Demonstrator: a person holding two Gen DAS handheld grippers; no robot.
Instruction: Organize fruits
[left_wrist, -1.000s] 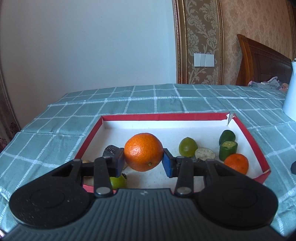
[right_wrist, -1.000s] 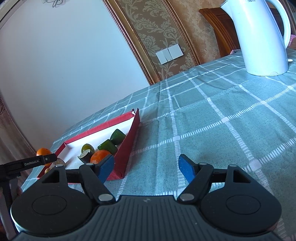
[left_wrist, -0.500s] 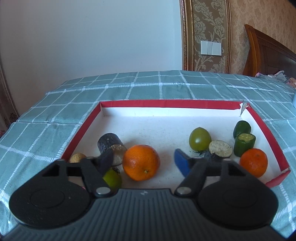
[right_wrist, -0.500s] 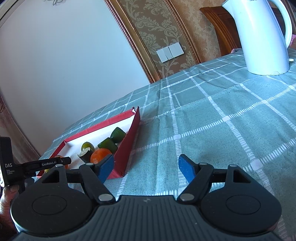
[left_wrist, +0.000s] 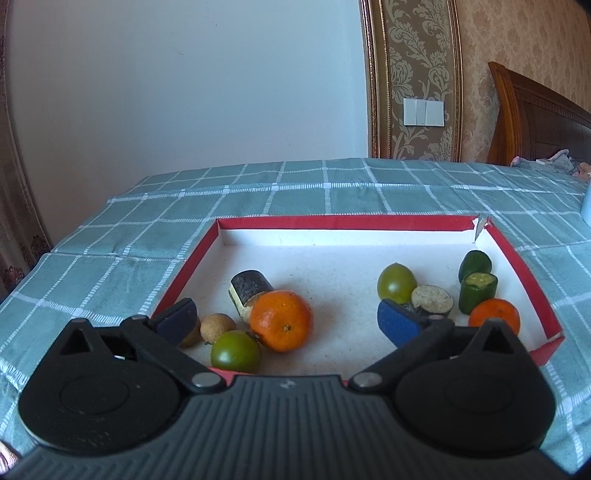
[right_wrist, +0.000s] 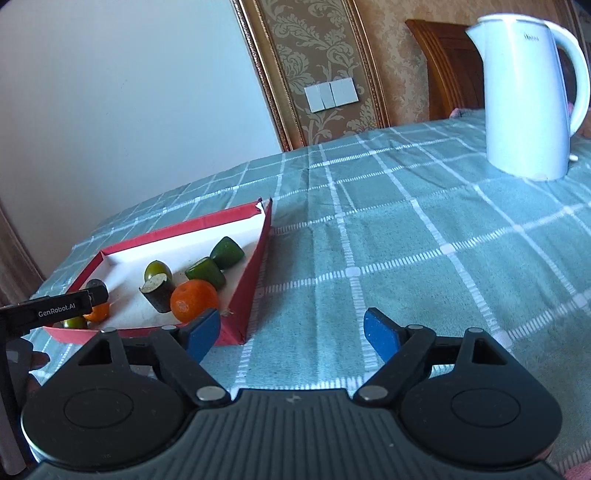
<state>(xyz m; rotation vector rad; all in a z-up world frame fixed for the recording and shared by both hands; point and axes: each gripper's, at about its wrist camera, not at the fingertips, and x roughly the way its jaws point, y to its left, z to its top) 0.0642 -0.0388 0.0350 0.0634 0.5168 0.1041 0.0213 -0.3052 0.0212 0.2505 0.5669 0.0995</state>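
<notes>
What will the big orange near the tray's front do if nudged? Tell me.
The big orange is round, so it would probably roll. A green fruit and a dark cut piece touch it, likely blocking that side. Its firm-looking peel should grip well.

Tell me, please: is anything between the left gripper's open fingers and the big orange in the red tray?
Nothing blocks it. The left gripper is opening, with nothing pressed by its pads, and the big orange lies in the tray directly ahead. Close neighbours: a green fruit touching its near left side and a dark cut piece behind it.
</notes>
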